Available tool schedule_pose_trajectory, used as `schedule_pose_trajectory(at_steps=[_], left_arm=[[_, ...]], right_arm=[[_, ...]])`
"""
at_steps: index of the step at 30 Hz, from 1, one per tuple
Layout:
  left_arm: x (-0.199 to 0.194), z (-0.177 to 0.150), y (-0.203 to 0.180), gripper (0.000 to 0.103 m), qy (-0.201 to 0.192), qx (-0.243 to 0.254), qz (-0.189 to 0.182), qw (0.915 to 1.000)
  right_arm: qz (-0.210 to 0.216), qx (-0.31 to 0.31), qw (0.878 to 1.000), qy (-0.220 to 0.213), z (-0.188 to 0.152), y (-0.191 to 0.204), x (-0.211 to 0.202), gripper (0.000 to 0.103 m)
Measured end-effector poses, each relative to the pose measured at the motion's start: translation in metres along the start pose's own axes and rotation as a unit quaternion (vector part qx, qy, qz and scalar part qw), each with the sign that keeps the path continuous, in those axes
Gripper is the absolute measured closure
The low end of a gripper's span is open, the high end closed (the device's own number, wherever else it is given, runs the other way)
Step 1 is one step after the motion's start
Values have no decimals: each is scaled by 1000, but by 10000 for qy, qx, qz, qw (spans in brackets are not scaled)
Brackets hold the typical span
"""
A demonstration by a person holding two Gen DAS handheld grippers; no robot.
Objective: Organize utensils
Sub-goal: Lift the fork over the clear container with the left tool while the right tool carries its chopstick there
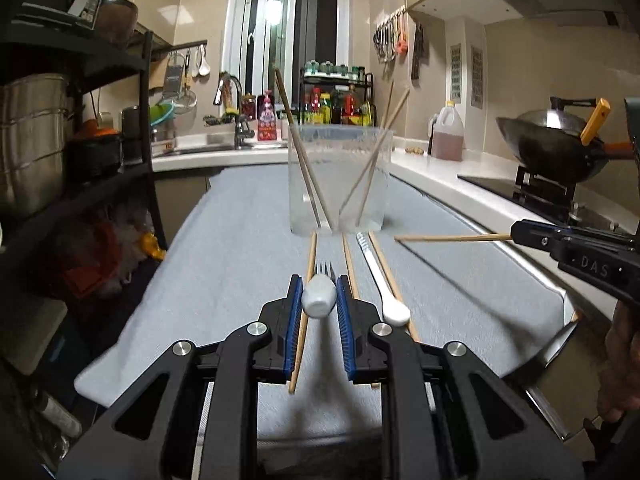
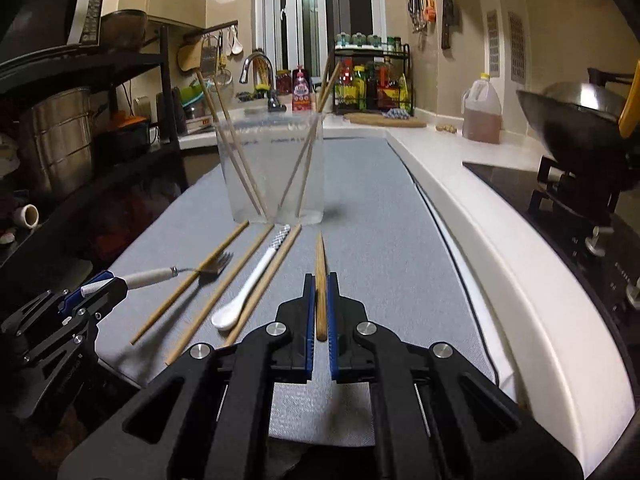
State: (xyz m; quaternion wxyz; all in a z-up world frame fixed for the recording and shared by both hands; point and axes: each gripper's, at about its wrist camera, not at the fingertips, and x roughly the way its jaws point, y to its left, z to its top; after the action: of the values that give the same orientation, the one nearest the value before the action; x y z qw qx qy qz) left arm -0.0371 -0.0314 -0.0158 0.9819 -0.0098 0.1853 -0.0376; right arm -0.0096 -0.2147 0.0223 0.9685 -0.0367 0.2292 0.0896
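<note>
A clear divided holder [image 1: 339, 178] [image 2: 271, 168] stands on the grey mat with several wooden chopsticks leaning in it. My left gripper [image 1: 319, 292] [image 2: 105, 285] is shut on the white handle of a fork [image 1: 319, 299] [image 2: 208, 267], held above the mat with its tines forward. My right gripper [image 2: 320, 292] [image 1: 516, 235] is shut on a chopstick [image 2: 320, 280] [image 1: 452, 237], held level and pointing toward the holder. Three loose chopsticks [image 2: 188, 280] and a white spoon [image 2: 250, 280] [image 1: 382, 280] lie on the mat between the grippers and the holder.
The grey mat [image 2: 380, 240] covers a narrow table. A white counter [image 2: 480, 208] runs along the right with a hob, a wok [image 2: 580, 120] and an oil jug [image 2: 482, 110]. A black shelf rack with pots [image 2: 60, 140] stands on the left. The sink and a bottle rack are behind.
</note>
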Motion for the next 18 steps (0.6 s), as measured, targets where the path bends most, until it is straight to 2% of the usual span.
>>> schedule_pose_trajectory(at_steps=[7,14,18], left_arm=[[-2,43,15,86,-240,-47,-87,9997],[10,84,26,86,-160,-195,-167,9995],[16,108,28,86,11,-214,-231,9995]], right_arm=[[111,69,9993,-361,40,-3,-14,97],[232,61,9984,-512,79,1,-11,97],[257,61,9987,-433,99,5,-2,97]])
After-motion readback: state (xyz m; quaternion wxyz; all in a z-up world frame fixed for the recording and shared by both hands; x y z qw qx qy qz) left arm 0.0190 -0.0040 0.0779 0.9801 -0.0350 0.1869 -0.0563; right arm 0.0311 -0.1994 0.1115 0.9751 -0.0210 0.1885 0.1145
